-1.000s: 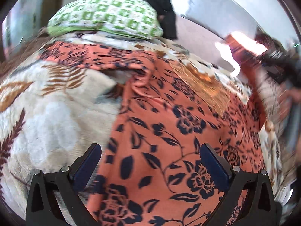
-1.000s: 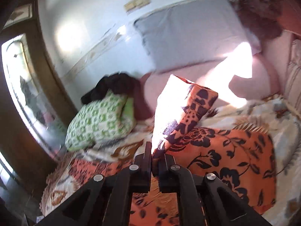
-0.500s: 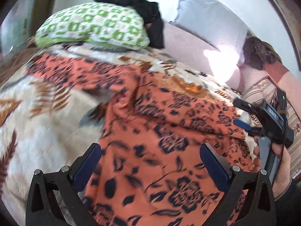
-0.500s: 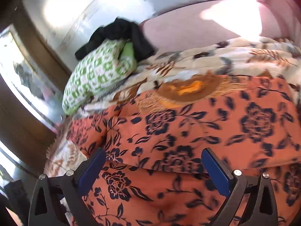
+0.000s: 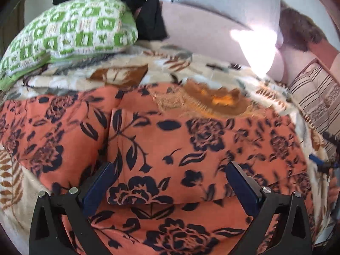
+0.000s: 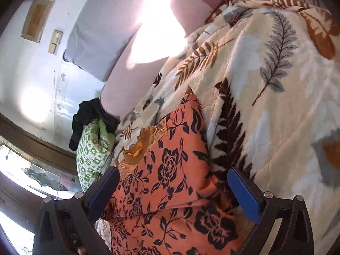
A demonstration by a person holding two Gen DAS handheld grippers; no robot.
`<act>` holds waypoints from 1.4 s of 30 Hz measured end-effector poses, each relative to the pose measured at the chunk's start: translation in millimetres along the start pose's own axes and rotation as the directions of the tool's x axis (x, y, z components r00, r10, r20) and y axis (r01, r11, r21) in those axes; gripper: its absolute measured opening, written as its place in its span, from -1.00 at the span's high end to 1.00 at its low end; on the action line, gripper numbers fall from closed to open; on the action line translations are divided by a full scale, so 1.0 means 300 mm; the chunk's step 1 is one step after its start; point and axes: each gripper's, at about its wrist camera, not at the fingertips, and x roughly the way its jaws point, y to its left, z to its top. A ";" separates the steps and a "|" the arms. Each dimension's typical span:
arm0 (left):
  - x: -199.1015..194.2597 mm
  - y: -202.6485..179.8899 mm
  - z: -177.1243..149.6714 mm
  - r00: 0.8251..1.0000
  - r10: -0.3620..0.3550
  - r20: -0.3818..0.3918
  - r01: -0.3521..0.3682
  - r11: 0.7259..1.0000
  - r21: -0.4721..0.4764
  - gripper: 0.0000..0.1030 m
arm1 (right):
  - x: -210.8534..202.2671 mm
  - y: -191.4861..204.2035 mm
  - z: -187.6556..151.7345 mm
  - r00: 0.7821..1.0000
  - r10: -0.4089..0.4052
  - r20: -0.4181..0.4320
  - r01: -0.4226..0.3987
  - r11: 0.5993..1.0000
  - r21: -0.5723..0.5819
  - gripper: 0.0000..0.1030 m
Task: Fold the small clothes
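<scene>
Orange cotton-like garment with a dark navy rose-and-leaf print (image 5: 191, 148) lies spread on the bed, on top of a cream fleece blanket patterned with brown and grey fern leaves (image 6: 276, 85). One layer of it is folded over the rest, and the folded edge runs across the lower part of the left wrist view. A brownish embroidered neckline patch (image 5: 214, 102) shows at the garment's far edge.

Left tool (image 5: 174, 182) hangs over the garment with its blue-padded fingers (image 5: 99, 182) spread wide; cloth lies beneath and between them, but the pads do not press on it. Right tool (image 6: 176, 191) is also wide apart, its jaws having just been opening, with the orange cloth under the gap and nothing gripped; its right pad (image 6: 244, 193) sits over the garment's edge where it meets the blanket. In the left wrist view, a small part of the right tool shows at the far right edge, blurred.

At the head of the bed, a green-and-white checked pillow (image 5: 68, 31) rests with a black crumpled piece of clothing (image 5: 148, 14) against it. Behind them are a pale lilac pillow (image 6: 102, 34) and a pink cushion, lit by a bright patch of sunlight. A striped beige pillow (image 5: 316, 99) lies at the right side.
</scene>
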 end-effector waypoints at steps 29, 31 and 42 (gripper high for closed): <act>-0.009 0.011 -0.056 1.000 0.002 0.011 -0.003 0.998 0.069 -1.00 | 0.214 -0.029 -0.069 0.975 -0.168 -0.143 0.164 0.986 -0.040 0.04; -0.103 0.042 -0.053 0.998 -0.004 0.064 0.002 0.999 0.039 -1.00 | 0.152 -0.034 -0.073 0.985 -0.160 -0.071 0.161 0.987 0.011 0.20; -0.466 0.884 -0.092 0.967 0.016 0.254 0.139 0.801 -0.583 -1.00 | 0.000 0.284 -0.427 0.995 -0.070 -0.068 0.052 0.971 -0.231 -0.57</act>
